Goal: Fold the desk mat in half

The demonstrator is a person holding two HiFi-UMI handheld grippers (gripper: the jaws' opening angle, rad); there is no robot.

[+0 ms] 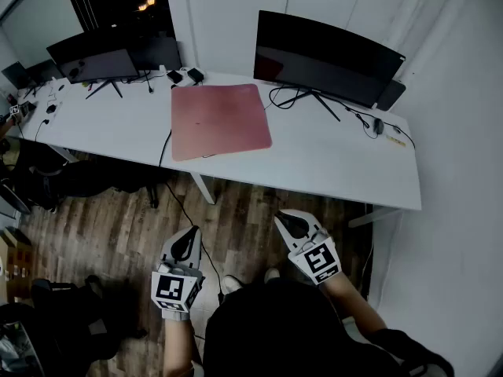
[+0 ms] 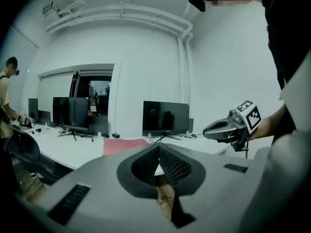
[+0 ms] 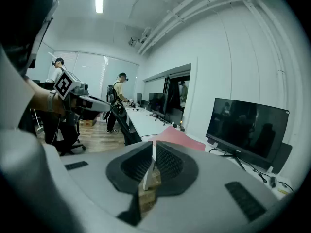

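Flat and unfolded on the white desk [image 1: 330, 163], upper centre of frame: pink desk mat [image 1: 220, 120], long axis left to right, slightly tilted. Lower centre, well apart from it: left gripper [image 1: 191, 234] and right gripper [image 1: 284, 218], both clenched on nothing.

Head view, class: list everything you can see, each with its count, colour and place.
desk mat: one, pink, lying flat and unfolded on the desk
desk: one long run, white, along the wall
curved monitor: one, black, behind the mat to its right
far monitor: at least one, black, desk's left end
mouse: one, dark, desk's right end
floor: brown wood pattern, below the desk
left gripper: one, grey, shut, empty, over the floor
right gripper: one, grey, shut, empty, over the floor
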